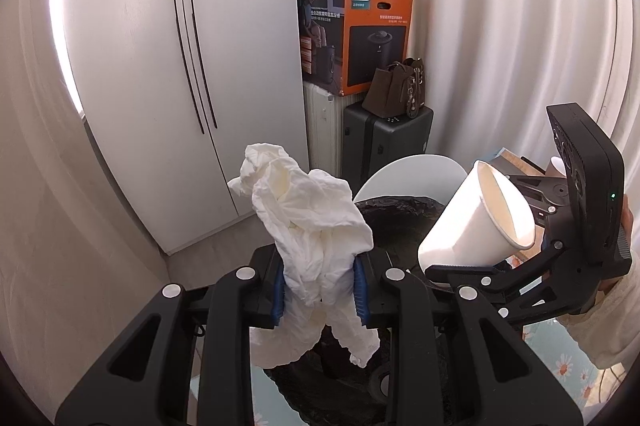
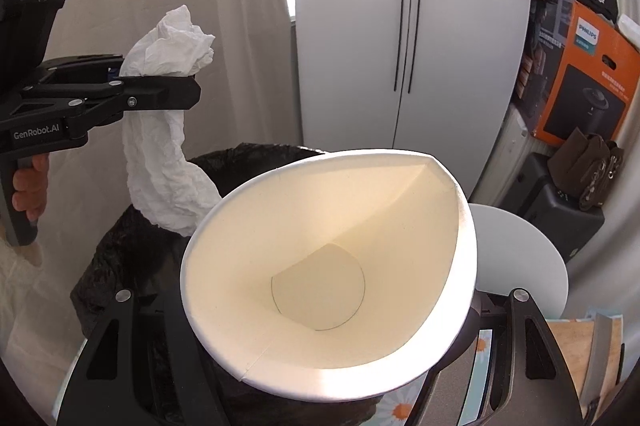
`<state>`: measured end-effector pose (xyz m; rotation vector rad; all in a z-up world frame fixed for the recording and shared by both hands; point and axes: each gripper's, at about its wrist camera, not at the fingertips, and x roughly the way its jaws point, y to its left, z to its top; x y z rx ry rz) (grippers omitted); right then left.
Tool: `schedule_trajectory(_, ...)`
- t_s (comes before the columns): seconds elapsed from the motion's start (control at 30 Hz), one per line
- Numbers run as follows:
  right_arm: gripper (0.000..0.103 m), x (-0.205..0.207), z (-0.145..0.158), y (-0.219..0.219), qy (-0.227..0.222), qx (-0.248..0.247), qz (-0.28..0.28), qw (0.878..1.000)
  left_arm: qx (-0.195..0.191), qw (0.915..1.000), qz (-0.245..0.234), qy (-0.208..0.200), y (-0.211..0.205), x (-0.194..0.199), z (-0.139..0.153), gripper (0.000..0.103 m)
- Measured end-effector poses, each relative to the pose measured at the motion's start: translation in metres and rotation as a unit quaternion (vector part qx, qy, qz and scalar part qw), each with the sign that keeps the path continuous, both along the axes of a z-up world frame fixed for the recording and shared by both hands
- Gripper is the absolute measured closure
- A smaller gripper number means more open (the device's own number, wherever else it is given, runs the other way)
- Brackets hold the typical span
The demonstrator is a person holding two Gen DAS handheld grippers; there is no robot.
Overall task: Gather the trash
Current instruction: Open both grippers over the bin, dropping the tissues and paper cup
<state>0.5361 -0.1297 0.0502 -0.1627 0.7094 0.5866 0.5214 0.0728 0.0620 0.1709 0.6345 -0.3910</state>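
A white wardrobe (image 1: 168, 65), curtains and a stacked orange box (image 1: 356, 29) are seen behind a black-lined bin (image 2: 132, 246). Crumpled tissue (image 1: 316, 238) is clamped in the left gripper (image 1: 319, 290) above it; a squashed paper cup (image 2: 328, 266) is pinched by the right gripper (image 1: 472, 268) — its fingertips are hidden in the right wrist view.

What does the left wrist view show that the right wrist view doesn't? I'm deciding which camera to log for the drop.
Only the left wrist view shows the blue pads pinching the tissue and the paper cup from outside. Only the right wrist view shows inside the squashed cup, plus the hand holding the left gripper. Both show the tissue, cup, black-lined bin, white cabinet and orange box.
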Motion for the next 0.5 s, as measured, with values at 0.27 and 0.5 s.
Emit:
schedule_trajectory(0.27,0.017,0.003,0.016,-0.015,-0.066,0.013,-0.036,0.997,0.019,0.9984,0.010,-0.053,-0.008,-0.015,0.001,0.012)
schedule_trajectory(0.5,0.017,-0.003,0.016,-0.035,-0.049,0.022,-0.073,0.996,0.031,0.9981,0.038,-0.037,0.002,-0.029,-0.004,0.010)
